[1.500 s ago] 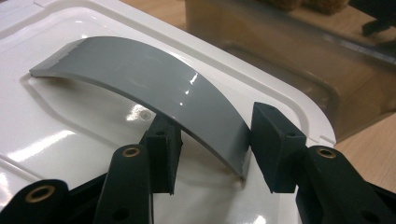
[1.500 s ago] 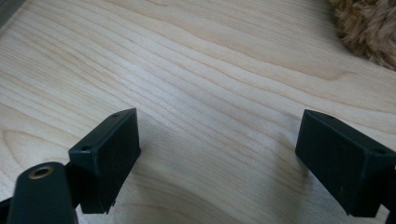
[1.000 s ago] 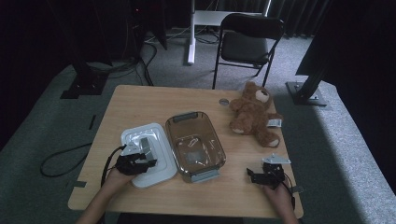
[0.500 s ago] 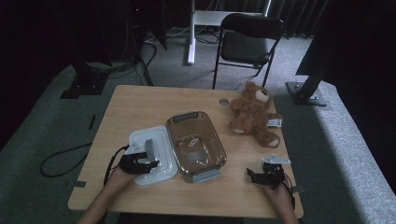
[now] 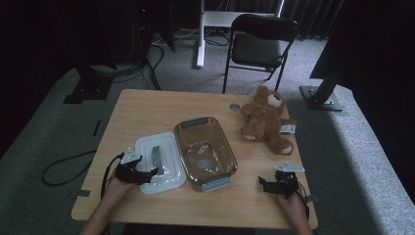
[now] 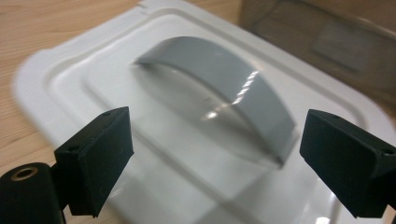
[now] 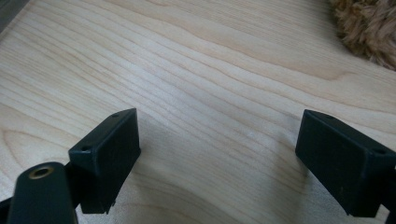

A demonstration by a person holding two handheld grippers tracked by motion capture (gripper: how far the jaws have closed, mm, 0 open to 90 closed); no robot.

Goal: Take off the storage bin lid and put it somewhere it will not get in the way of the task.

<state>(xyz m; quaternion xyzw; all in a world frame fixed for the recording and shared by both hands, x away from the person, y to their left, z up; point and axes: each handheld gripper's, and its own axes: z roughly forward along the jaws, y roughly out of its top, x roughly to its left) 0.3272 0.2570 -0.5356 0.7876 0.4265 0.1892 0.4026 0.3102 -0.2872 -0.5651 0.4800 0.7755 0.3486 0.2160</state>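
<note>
A white lid [image 5: 166, 171] with a grey arched handle [image 5: 157, 155] lies flat on the wooden table [image 5: 147, 112], left of a clear brown container [image 5: 205, 152]. My left gripper [image 5: 149, 172] sits over the lid's near left corner. In the left gripper view it [image 6: 215, 158] is open, its jaws have just been opening, and the handle [image 6: 224, 88] stands just ahead between them, untouched by the pads. My right gripper [image 5: 264, 182] rests near the table's front right; it [image 7: 217, 154] is open over bare wood.
A brown teddy bear [image 5: 266, 117] lies at the table's far right, its fur [image 7: 369, 28] in the corner of the right gripper view. A small round object [image 5: 234, 106] sits beside it. A folding chair [image 5: 259, 44] stands behind the table.
The left gripper has eased back from the lid's handle toward the table's near edge. The lid, the container and the right gripper have stayed in place.
</note>
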